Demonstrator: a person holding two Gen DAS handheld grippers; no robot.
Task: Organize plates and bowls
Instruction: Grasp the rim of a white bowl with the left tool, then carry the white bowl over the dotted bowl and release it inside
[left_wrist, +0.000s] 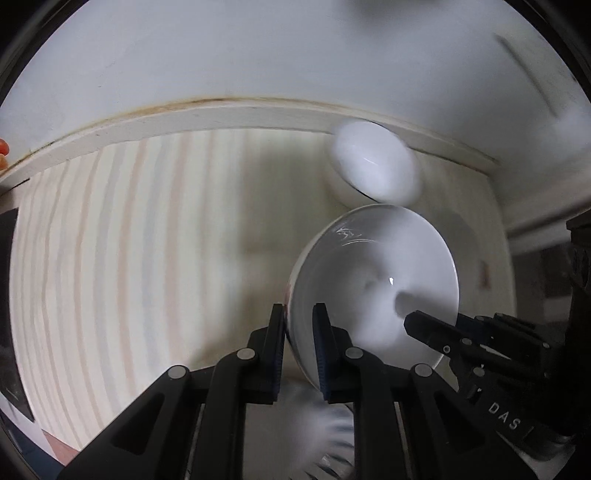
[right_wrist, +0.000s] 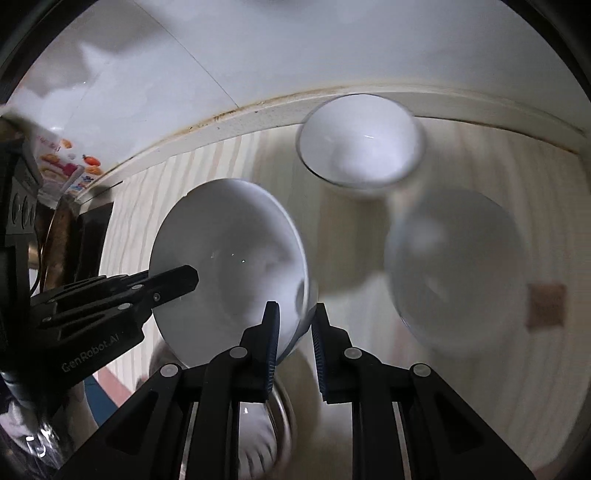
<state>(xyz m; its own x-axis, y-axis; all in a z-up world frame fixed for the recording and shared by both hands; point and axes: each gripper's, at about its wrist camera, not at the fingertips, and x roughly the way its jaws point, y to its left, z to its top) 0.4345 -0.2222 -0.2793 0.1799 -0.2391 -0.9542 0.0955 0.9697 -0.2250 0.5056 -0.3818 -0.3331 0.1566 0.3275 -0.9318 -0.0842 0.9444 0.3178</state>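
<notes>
A white bowl (left_wrist: 373, 273) is held tilted above the pale wooden counter (left_wrist: 147, 258). My left gripper (left_wrist: 298, 343) is shut on its left rim. My right gripper (right_wrist: 293, 332) is shut on the opposite rim of the same bowl (right_wrist: 229, 258); the right gripper's finger shows in the left wrist view (left_wrist: 428, 325), and the left gripper's finger shows in the right wrist view (right_wrist: 173, 280). A second white bowl (right_wrist: 360, 144) stands at the back by the wall, also in the left wrist view (left_wrist: 373, 166). A third, blurred white bowl (right_wrist: 458, 266) sits to the right.
A white wall (left_wrist: 295, 55) with a raised ledge (left_wrist: 221, 114) bounds the counter at the back. A printed package (right_wrist: 62, 162) lies at the far left. A metal-rimmed dish (right_wrist: 266, 435) is below the grippers. A brown patch (right_wrist: 546, 304) marks the counter at right.
</notes>
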